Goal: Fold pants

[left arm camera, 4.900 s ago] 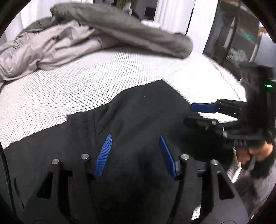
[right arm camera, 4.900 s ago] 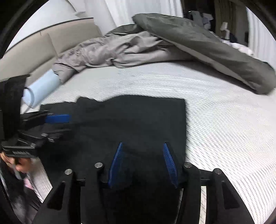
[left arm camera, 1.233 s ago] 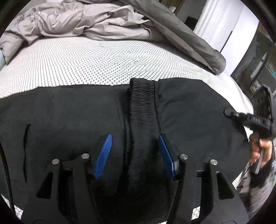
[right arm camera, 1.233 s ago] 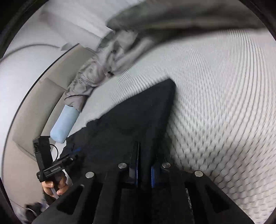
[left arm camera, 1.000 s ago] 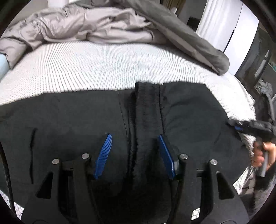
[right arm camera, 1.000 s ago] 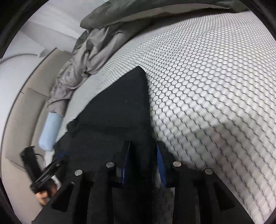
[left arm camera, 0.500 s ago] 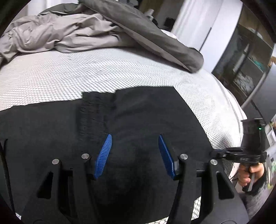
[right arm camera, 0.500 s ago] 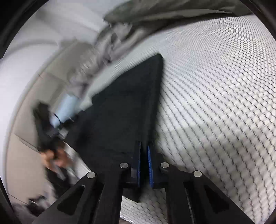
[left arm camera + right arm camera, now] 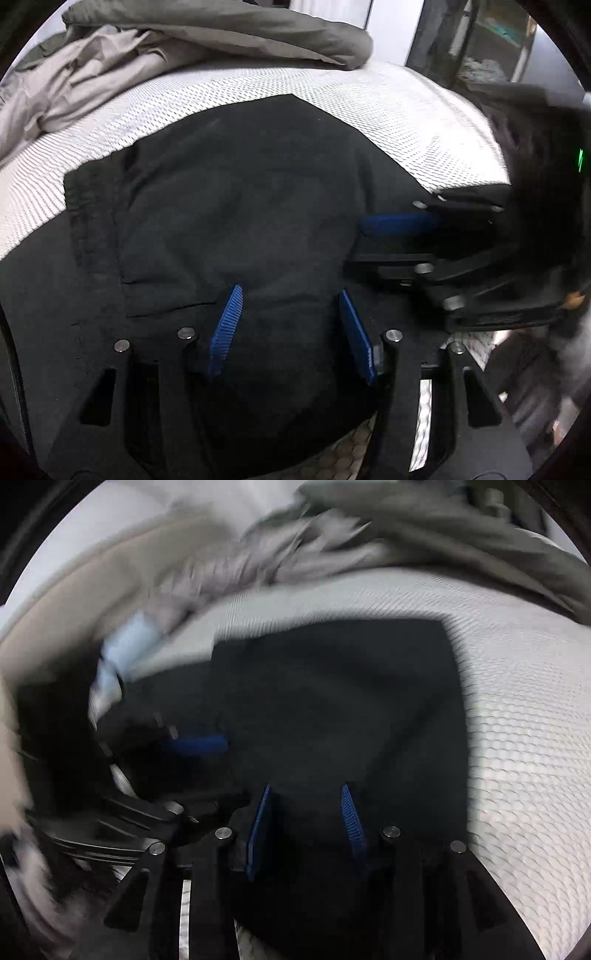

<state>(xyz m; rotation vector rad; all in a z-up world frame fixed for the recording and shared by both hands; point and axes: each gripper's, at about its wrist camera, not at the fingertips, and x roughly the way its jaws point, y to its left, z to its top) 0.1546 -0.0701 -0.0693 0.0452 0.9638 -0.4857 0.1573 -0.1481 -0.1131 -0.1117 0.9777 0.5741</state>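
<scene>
Black pants (image 9: 240,206) lie folded flat on the white mesh mattress (image 9: 388,110), with the waistband at the left of the left wrist view. My left gripper (image 9: 290,326) hovers over them, open, with only the flat cloth below its blue pads. In the same view my right gripper (image 9: 391,240) reaches in from the right, close by, over the pants' right edge. The right wrist view is blurred. There my right gripper (image 9: 306,825) is over the pants (image 9: 332,701), its jaws opening and pressing on nothing. The left gripper (image 9: 195,746) shows at the left.
A rumpled grey duvet (image 9: 184,33) is heaped along the far side of the bed. A light blue bolster (image 9: 122,653) and a beige headboard (image 9: 74,602) sit at the left. Dark shelving (image 9: 491,44) stands beyond the mattress's right edge. Bare mattress (image 9: 524,738) lies right of the pants.
The right gripper, shut on the pants' edge half a second ago, now has its pads apart. Both grippers swung round and came close together. The waistband has shifted left in the left view.
</scene>
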